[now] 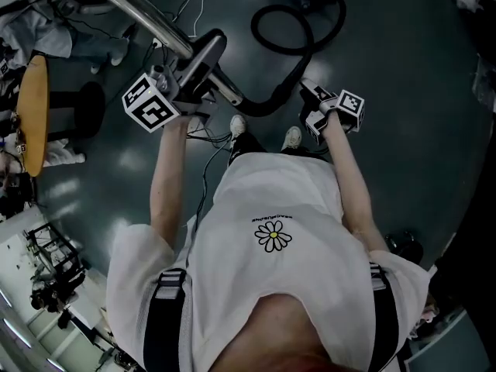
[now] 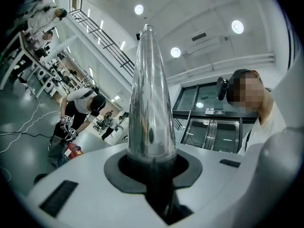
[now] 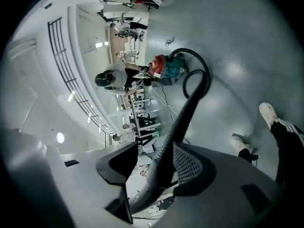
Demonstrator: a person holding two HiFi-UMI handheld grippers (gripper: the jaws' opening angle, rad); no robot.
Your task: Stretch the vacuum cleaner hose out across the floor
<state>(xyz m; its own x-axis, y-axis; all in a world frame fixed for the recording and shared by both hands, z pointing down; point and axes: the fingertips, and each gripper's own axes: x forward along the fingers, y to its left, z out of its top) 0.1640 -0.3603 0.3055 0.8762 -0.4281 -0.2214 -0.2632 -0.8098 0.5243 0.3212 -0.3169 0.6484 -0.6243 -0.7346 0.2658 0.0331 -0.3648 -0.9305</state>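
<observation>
The vacuum cleaner stands well off on the floor, cut off at the head view's top edge. The vacuum cleaner hose loops on the floor, then rises to the handle. It looks ribbed, light and springy, so likely to curl back — best taken near its stiffer cuff. The chrome wand looks rigid and slippery. The right hand-held gripper is clamped on the hose, the left hand-held gripper on the wand. Where hose joins cleaner is hard to make out.
</observation>
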